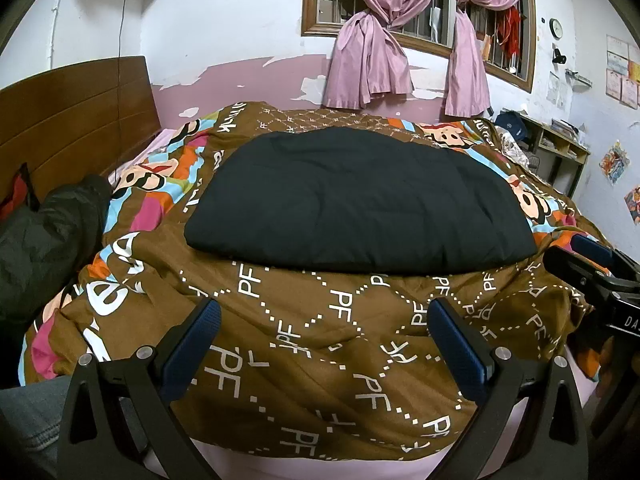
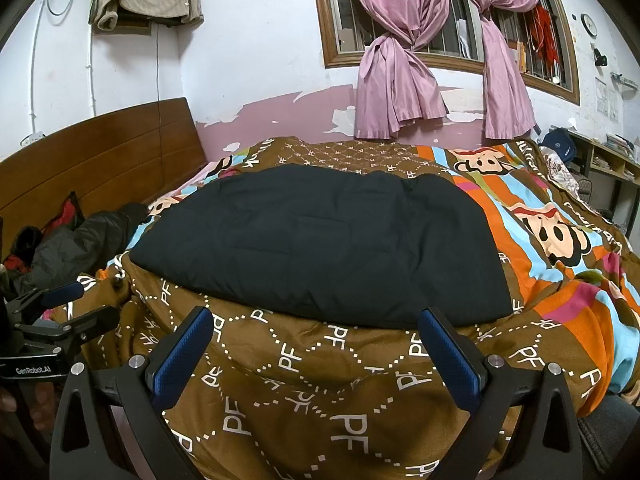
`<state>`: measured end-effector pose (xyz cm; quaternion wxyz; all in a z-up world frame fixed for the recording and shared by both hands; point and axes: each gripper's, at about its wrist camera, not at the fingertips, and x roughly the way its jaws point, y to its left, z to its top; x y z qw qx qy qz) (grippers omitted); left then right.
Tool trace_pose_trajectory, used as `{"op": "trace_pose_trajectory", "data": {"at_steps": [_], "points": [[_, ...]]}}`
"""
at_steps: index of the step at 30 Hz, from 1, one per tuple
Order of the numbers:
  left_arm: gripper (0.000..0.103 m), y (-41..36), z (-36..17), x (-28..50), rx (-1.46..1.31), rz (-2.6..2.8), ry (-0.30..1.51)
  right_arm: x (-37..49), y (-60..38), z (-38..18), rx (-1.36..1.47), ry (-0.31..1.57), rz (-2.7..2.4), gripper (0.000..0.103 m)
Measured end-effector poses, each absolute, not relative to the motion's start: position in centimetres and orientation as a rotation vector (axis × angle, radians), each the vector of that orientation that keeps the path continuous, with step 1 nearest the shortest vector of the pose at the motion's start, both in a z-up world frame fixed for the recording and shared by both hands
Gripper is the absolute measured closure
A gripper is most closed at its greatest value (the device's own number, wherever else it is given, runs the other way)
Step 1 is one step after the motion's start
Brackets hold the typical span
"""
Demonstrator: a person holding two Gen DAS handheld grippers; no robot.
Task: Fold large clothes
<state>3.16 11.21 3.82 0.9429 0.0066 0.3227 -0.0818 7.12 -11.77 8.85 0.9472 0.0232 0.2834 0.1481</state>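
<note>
1. I am holding both grippers above the near edge of the brown "PF" quilt (image 1: 312, 344), with the black folded garment (image 1: 360, 200) lying flat in front of them. It looks already folded into a thick rectangle, so I judge the step in hand to be either one more fold or a tidy-up of its edges.

2. To do that well, I am planning to take the garment's two near corners together, one per gripper, pinching through all layers so none slips out, then carry both across at an even height and lay them square on the far edge.

3. I am watching that the pads take only the garment and not the quilt under it, since it is sitting directly on that loose, wrinkled cover.

4. The left gripper (image 1: 320, 344) is spread wide and gripping nothing; the garment's near edge is lying beyond its fingertips, apart from them, with patterned quilt between.

5. The right gripper (image 2: 312, 352) is likewise spread wide and empty; the garment's near edge is sitting just past its fingers (image 2: 448, 356), closer to the right fingertip than to the left one.

6. Relative to the garment, a dark puffy jacket (image 1: 44, 240) is lying off to its left by the wooden headboard (image 1: 72, 116), well apart.
</note>
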Motion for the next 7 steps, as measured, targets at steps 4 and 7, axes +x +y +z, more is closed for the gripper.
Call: {"op": "trace_pose_trajectory", "data": {"at_steps": [4, 7], "points": [[0.002, 11.39, 3.8, 3.78, 0.011, -0.165, 0.669, 7.31, -11.81, 8.99, 0.046, 0.577, 0.302, 0.0], [0.002, 11.41, 3.89, 3.87, 0.014, -0.161, 0.674, 7.32, -11.81, 9.0, 0.046, 0.577, 0.301, 0.0]]}}
